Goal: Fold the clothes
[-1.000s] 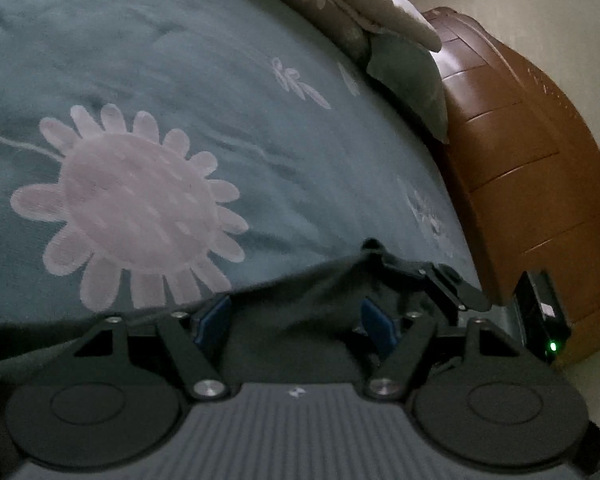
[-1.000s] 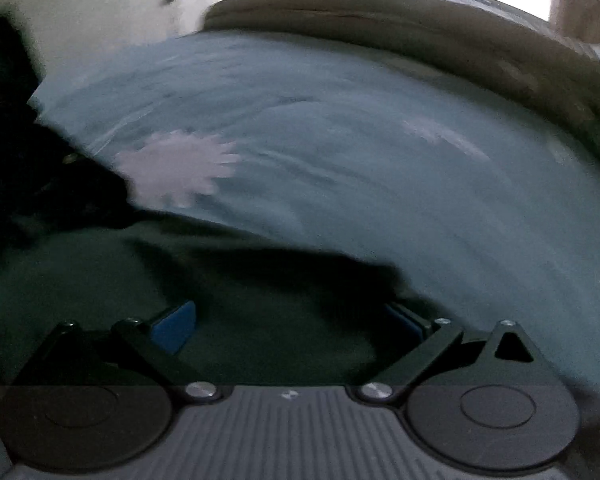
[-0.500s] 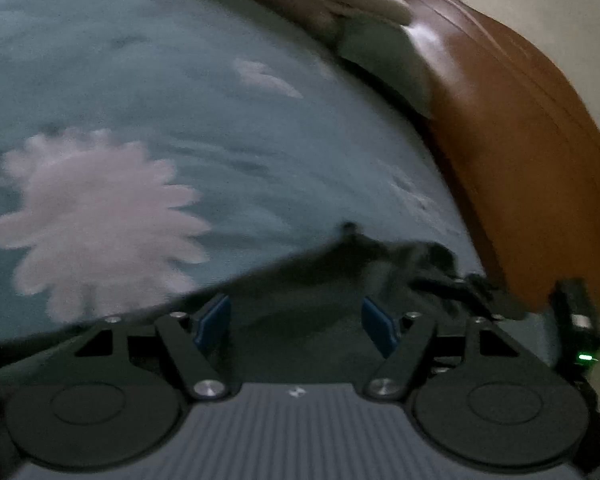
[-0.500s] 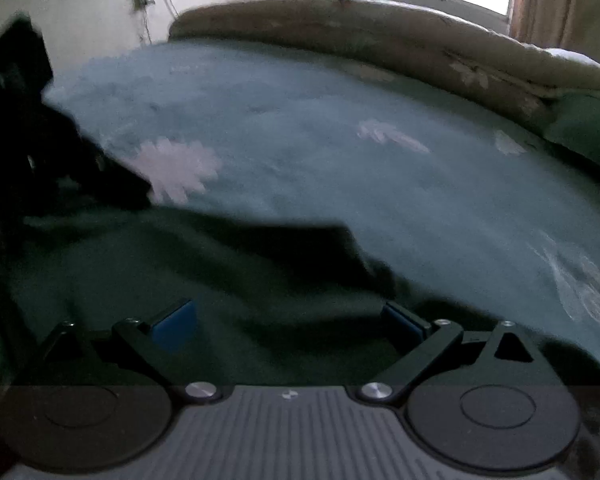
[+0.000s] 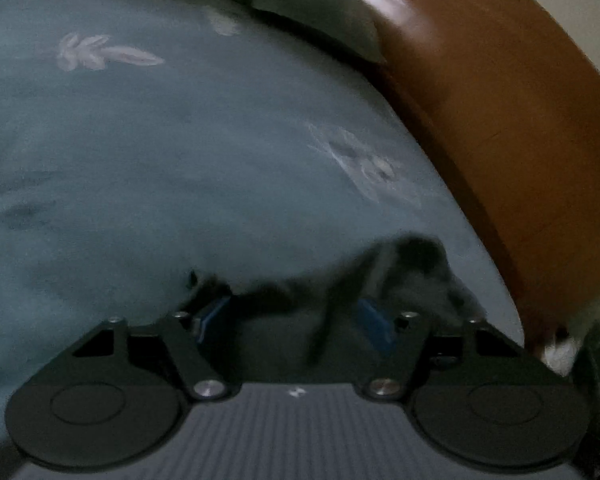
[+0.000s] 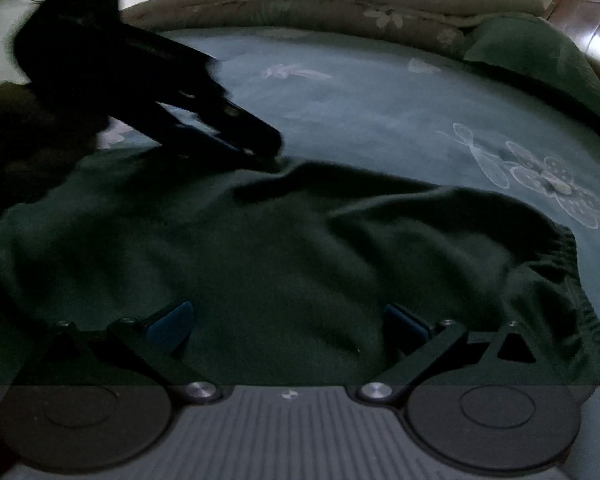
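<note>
Nearest, the right gripper (image 6: 288,326) is standing with jaws apart over the dark green garment (image 6: 284,248), pads not pressing it. The left gripper (image 5: 292,316) is standing spread too, its jaws having just been closing slightly around the cloth's edge. Both have slid rightward since earlier: the big pink flower is gone, the wooden headboard (image 5: 500,100) looming closer beyond the teal bedspread (image 5: 160,160). I judge the garment is being dragged flat for folding.

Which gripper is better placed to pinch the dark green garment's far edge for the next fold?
Left. The left gripper sits at the dark green garment's far edge; the right gripper hovers over its middle.
</note>
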Demonstrator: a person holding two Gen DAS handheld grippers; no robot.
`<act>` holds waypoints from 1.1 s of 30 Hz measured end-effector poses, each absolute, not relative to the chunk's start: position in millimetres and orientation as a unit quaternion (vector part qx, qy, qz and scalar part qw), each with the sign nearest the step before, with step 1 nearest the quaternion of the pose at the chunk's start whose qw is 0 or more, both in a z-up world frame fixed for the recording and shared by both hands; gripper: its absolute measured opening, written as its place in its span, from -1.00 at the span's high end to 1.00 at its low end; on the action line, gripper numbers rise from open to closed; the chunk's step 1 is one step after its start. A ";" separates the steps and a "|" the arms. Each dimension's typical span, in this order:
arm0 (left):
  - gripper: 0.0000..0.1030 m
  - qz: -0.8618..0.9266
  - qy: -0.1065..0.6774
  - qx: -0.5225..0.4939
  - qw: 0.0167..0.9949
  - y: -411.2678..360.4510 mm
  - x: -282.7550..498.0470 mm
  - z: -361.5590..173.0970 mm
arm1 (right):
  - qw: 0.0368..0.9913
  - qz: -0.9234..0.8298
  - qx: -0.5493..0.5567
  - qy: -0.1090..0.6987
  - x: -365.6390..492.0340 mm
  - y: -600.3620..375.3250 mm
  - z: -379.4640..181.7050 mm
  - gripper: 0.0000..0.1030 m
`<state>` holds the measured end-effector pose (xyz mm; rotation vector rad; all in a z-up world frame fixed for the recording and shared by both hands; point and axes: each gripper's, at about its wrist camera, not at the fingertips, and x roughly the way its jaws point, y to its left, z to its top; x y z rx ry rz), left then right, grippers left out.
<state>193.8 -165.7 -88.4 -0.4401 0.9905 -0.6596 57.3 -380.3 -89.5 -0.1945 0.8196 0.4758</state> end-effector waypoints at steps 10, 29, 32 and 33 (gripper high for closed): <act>-0.44 -0.365 0.469 -0.198 0.780 -181.4 169.5 -75.9 | 0.913 0.208 -0.062 0.345 82.6 -392.5 -73.7 -1.00; -0.44 -0.258 0.500 -0.127 0.817 -106.4 80.8 -64.2 | 0.897 0.200 -0.110 0.378 68.8 -393.7 -68.5 -1.00; -0.44 -0.228 0.500 -0.169 0.818 -87.8 70.1 -79.4 | 0.891 0.235 -0.112 0.371 71.8 -370.2 -63.6 -1.00; -0.44 -0.224 0.497 -0.184 0.818 -83.7 69.0 -79.4 | 0.888 0.246 -0.113 0.372 72.3 -362.6 -64.2 -1.00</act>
